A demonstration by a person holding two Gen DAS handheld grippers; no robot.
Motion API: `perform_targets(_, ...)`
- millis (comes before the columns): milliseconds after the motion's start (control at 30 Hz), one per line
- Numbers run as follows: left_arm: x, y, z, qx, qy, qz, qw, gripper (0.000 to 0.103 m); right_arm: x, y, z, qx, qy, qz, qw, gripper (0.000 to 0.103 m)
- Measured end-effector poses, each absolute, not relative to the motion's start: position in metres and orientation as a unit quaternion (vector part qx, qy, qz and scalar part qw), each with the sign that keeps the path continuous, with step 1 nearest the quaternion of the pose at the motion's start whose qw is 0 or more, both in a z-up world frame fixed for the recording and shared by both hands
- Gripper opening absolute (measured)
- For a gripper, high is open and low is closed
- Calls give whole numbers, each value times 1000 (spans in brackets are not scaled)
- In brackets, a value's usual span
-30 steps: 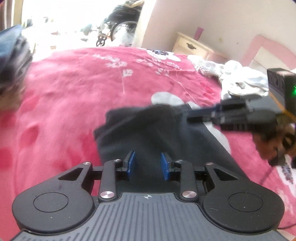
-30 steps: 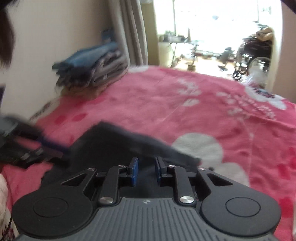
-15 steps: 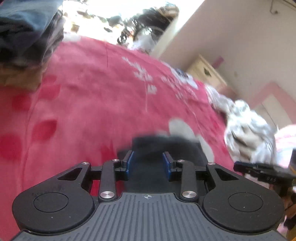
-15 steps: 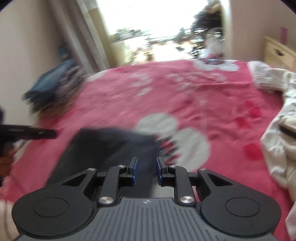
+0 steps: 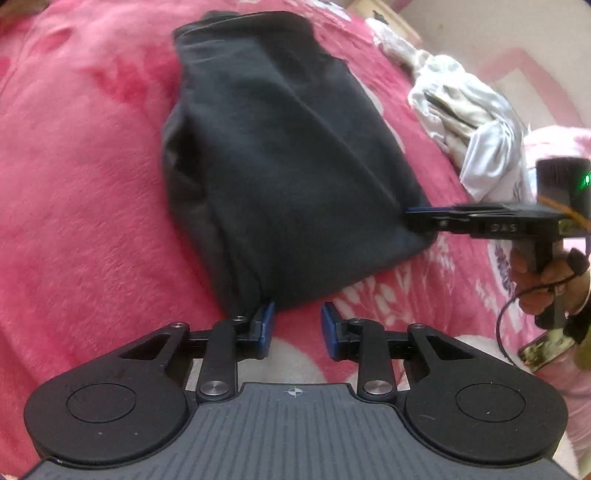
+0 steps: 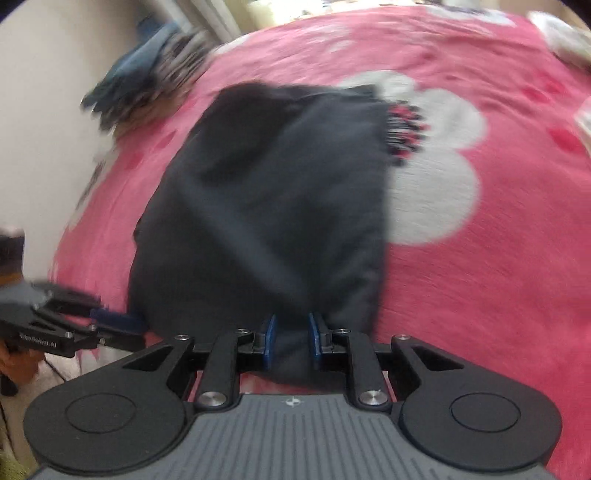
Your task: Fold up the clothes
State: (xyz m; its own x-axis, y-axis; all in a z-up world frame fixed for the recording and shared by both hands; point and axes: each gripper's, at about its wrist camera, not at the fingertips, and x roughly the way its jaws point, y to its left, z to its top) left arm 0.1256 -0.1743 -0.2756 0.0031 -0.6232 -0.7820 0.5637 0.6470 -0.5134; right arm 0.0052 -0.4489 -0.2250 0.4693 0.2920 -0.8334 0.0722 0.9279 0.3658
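I am laying the folded dark grey cloth garment [image 5: 280,155] flat on the pink fleece blanket [image 5: 85,177], my right gripper [image 6: 290,341] pinching its near corner, my left gripper [image 5: 297,326] spread open at its edge, so next I judge letting go and smoothing.

This is a bedroom in a home. The landmark is a bed covered by a plush pink blanket [image 5: 85,155] printed with white flowers, which fills most of both wrist views. Beyond its far right corner stands a pale wooden nightstand [image 5: 388,14] against a plain cream wall [image 5: 517,26]. On the blanket's right side lies a heap of crumpled white laundry [image 5: 465,118]; at its far left edge, against another wall, sits a stack of folded clothes [image 6: 147,70]. Past the bed's far end, pale curtains [image 6: 218,18] hang beside bright daylight.
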Motion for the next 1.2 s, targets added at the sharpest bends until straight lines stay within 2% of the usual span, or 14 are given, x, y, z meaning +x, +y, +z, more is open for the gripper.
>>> perform_targets(100,126,-169,-277,-29,571,-416,707,28,-8,-465,-217,192,505,23,841,25)
perform_targets(233,126,-161,-280,-34,574,-412,706,30,-18,-461,-204,222,481,63,846,26)
perform_targets(333,126,-154,-279,-39,576,-408,708,31,-16,-459,-222,219,516,37,827,33)
perform_targets(400,127,-146,-272,-45,573,-403,712,34,-22,-474,-234,242,537,-7,808,33)
perform_targets(433,127,-142,-269,-48,571,-401,714,36,-29,-484,-235,277,528,-17,802,33)
perform_targets(500,129,-133,-261,-58,566,-398,719,48,-43,-503,-228,332,498,-34,800,37)
perform_targets(567,138,-127,-253,-74,553,-396,729,61,-49,-514,-220,355,474,-31,806,47)
perform_targets(633,149,-129,-246,-80,536,-392,744,68,-45,-519,-218,365,461,-24,808,53)
perform_targets(700,167,-138,-245,-81,524,-384,756,73,-37,-524,-218,377,451,-18,809,54)
perform_targets(833,207,-162,-255,-89,512,-373,768,79,4,-531,-237,401,438,-6,805,55)
perform_targets(933,236,-173,-268,-103,516,-370,766,80,36,-537,-256,419,433,6,798,55)
perform_targets(1200,289,-198,-294,-147,519,-439,719,91,105,-561,-287,472,413,92,773,59)
